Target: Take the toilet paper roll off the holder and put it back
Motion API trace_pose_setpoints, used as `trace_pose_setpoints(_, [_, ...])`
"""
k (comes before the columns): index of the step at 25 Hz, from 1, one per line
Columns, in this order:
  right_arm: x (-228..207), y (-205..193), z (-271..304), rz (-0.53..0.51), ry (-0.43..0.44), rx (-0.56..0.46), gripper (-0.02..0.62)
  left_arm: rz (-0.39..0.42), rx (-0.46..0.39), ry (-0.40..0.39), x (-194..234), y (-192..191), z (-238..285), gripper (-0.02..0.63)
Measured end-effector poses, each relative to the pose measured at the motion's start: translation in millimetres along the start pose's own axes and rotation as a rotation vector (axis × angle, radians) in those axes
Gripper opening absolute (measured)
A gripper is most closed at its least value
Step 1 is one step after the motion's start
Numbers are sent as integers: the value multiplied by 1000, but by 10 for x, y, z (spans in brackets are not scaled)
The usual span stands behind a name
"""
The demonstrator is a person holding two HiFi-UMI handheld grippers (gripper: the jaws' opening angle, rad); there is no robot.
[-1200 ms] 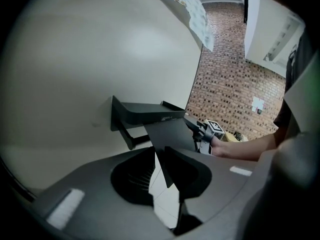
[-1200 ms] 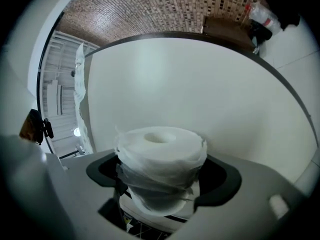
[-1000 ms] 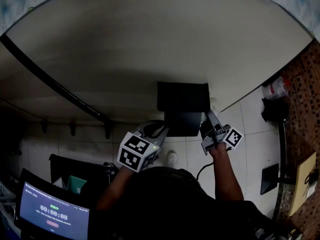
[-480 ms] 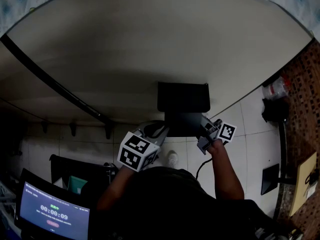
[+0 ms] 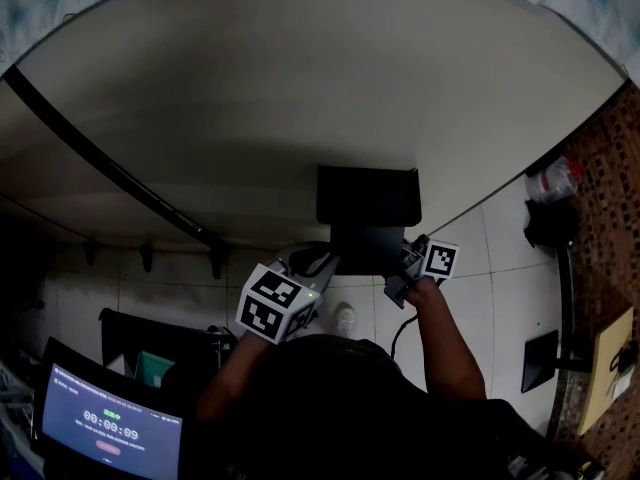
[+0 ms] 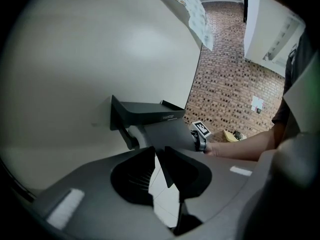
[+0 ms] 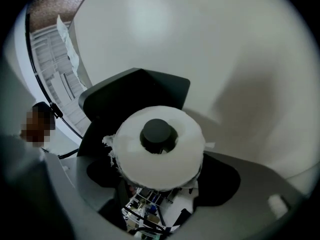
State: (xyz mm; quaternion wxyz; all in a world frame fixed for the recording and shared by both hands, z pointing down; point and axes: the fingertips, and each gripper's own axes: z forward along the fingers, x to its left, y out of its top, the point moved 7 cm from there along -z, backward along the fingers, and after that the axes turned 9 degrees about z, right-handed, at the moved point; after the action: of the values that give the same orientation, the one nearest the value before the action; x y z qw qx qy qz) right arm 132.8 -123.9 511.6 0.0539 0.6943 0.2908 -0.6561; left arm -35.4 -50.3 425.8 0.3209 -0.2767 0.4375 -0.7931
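Observation:
A black wall holder (image 5: pixel 366 193) with a flat shelf on top hangs on the pale wall. The head view shows only a dark body (image 5: pixel 365 250) under the shelf. In the right gripper view the white toilet paper roll (image 7: pixel 150 171) faces me end-on, with the black spindle end (image 7: pixel 158 135) in its core. My right gripper (image 7: pixel 159 176) is at the holder's right end (image 5: pixel 398 263). Its jaws stand wide on either side of the roll's near end, and I see no squeeze. My left gripper (image 5: pixel 318 260) waits below the holder's left end (image 6: pixel 159 151), its jaws drawn to a thin slit with nothing in them.
A black pipe (image 5: pixel 110 168) runs along the wall at the left. A brick wall (image 5: pixel 600 198) and a cardboard box (image 5: pixel 607 363) stand at the right. A monitor with a timer (image 5: pixel 108 430) glows at the bottom left. Pale floor tiles (image 5: pixel 500 268) lie below the holder.
My right gripper has moved left to the holder's right end and turned more in line with it. The left gripper has not moved.

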Motion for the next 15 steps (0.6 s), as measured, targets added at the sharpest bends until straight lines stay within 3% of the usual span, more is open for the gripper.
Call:
trace_pose_setpoints(4, [-6,-14,73,51,-15,23,421,-3,1,-4,8,3,5,81])
trace_pose_setpoints(8, [-73,-23,4,5,-104,36,506,-5,-3,-6,5,-4,20,80])
trace_pose_setpoints(15, [-69,130,-468,-91,-201,-63,526,11,1,24,66,-49,88,74])
